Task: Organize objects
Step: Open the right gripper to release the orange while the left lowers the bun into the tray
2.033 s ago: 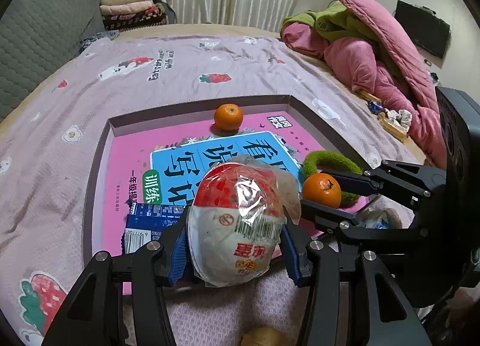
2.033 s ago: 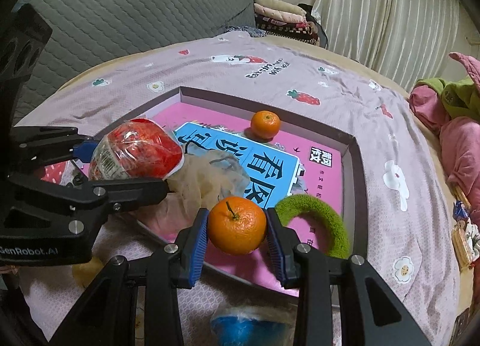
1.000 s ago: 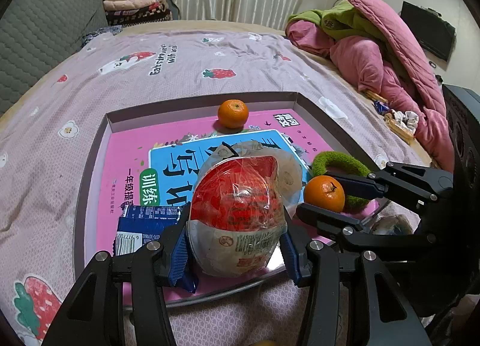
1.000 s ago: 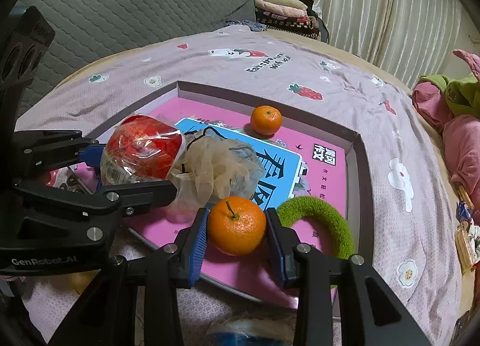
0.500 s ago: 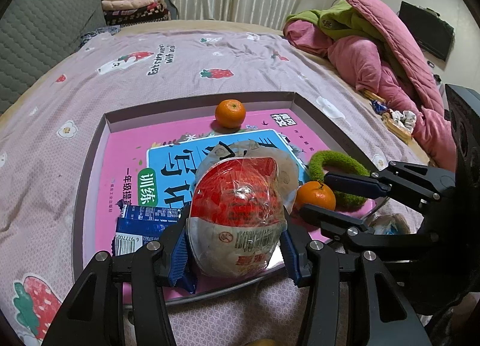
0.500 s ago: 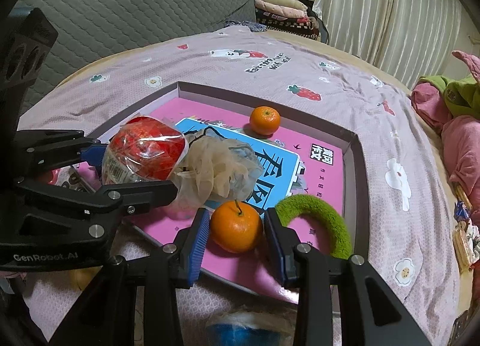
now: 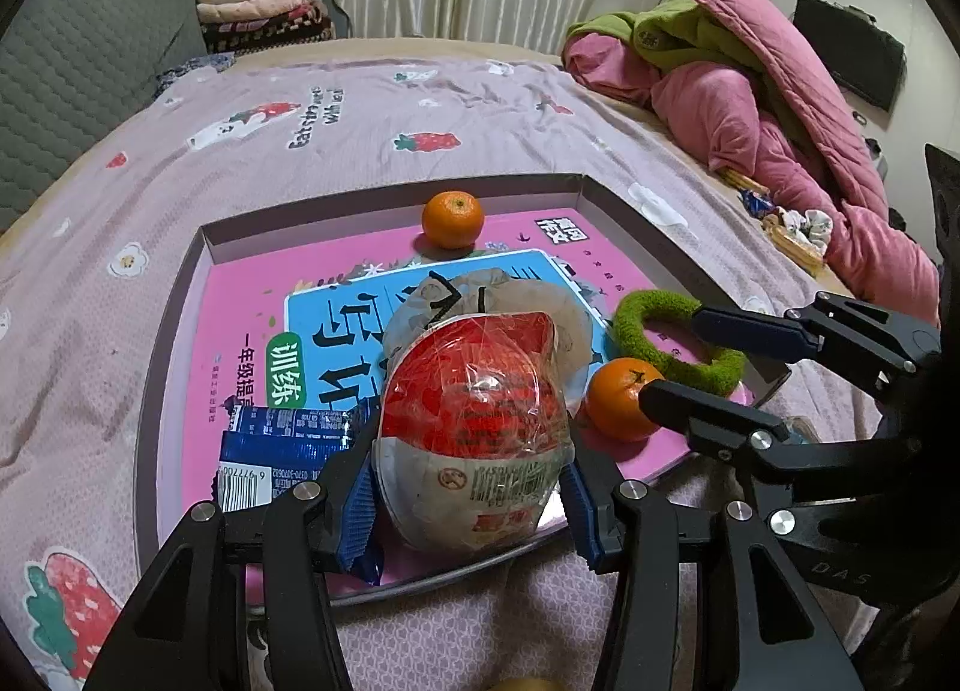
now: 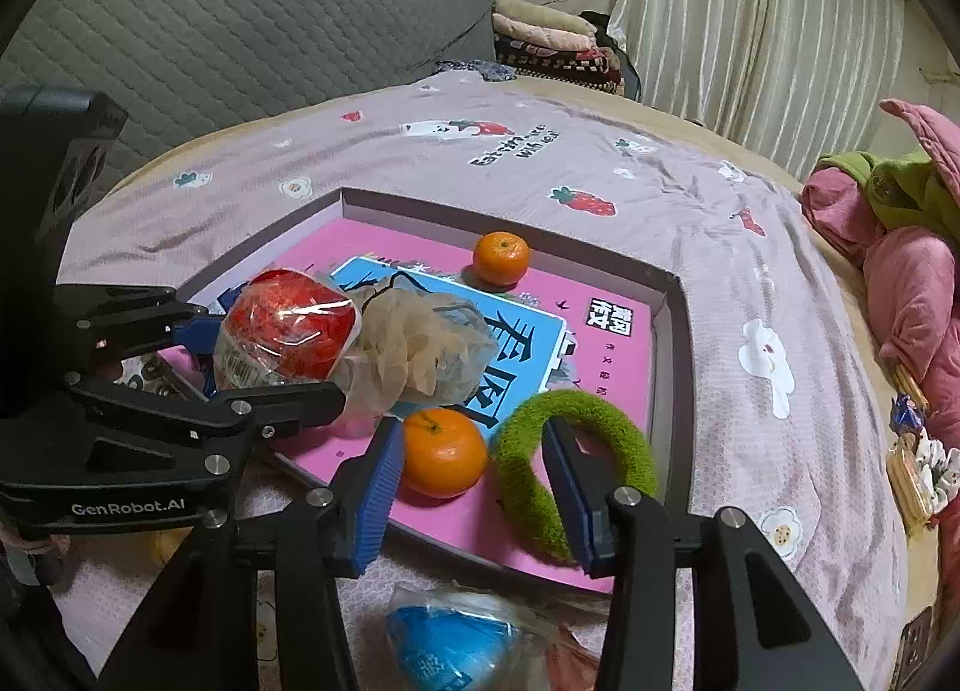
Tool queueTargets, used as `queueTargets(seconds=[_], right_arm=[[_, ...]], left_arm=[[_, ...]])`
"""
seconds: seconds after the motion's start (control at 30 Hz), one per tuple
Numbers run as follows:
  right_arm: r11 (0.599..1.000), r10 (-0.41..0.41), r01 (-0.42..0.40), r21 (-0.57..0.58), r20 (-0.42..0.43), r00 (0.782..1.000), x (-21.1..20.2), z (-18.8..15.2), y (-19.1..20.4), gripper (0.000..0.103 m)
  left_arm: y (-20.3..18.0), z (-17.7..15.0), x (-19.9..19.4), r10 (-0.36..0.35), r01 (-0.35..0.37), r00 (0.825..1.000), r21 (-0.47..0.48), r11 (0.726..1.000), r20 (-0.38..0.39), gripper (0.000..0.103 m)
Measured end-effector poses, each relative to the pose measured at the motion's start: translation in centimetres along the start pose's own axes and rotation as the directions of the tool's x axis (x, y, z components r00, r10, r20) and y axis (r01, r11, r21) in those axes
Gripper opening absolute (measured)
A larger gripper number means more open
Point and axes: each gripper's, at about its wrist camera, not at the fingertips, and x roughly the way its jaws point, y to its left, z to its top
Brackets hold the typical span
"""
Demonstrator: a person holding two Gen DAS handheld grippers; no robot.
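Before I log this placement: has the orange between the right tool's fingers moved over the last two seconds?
Yes. The orange has dropped from above the box rim onto the pink book, beside the green ring; the right tool is opening.

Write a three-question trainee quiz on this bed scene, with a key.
1. True or false: the left gripper is shut on the wrapped red-and-white package.
2. How many oranges lie in the pink-lined tray?
3. The right gripper has its jaws opening. What lies between them? A) the near orange alone B) the near orange and one end of the green fuzzy ring C) the blue snack packet

Key
1. True: both pads press on its sides.
2. Two: the near orange and the far orange by the back wall.
3. B; the right pad stands clear of the orange.
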Motion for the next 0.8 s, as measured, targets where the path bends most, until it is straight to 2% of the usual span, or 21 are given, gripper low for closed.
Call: queueTargets(seconds=[0.17, 0.23, 0.3, 0.8], right_arm=[[1.0, 0.0, 0.0, 0.007, 0.001, 1.0, -0.1, 0.1, -0.1, 0.047], [1.0, -0.002, 0.002, 0.009, 0.003, 1.0, -0.1, 0.1, -0.1, 0.047], [1.0, -0.003, 0.003, 0.008, 0.004, 1.0, -0.1, 0.1, -0.1, 0.048], [1.0, -0.011, 0.01, 0.021, 0.033, 0.999, -0.7, 0.1, -0.3, 0.057]], left_arm=[[0.2, 0.1, 0.1, 0.005, -0.005, 1.0, -0.003, 1.0, 0.005, 0.055], [0.2, 0.1, 0.1, -0.002, 0.002, 1.0, -0.006, 1.0, 0.004, 0.061], [0.2, 0.1, 0.0, -0.012, 0.012, 1.0, -0.011, 1.0, 0.005, 0.062], [0.9, 0.6, -1.2, -0.005, 0.007, 0.999, -0.035, 0.999, 0.044, 0.065]])
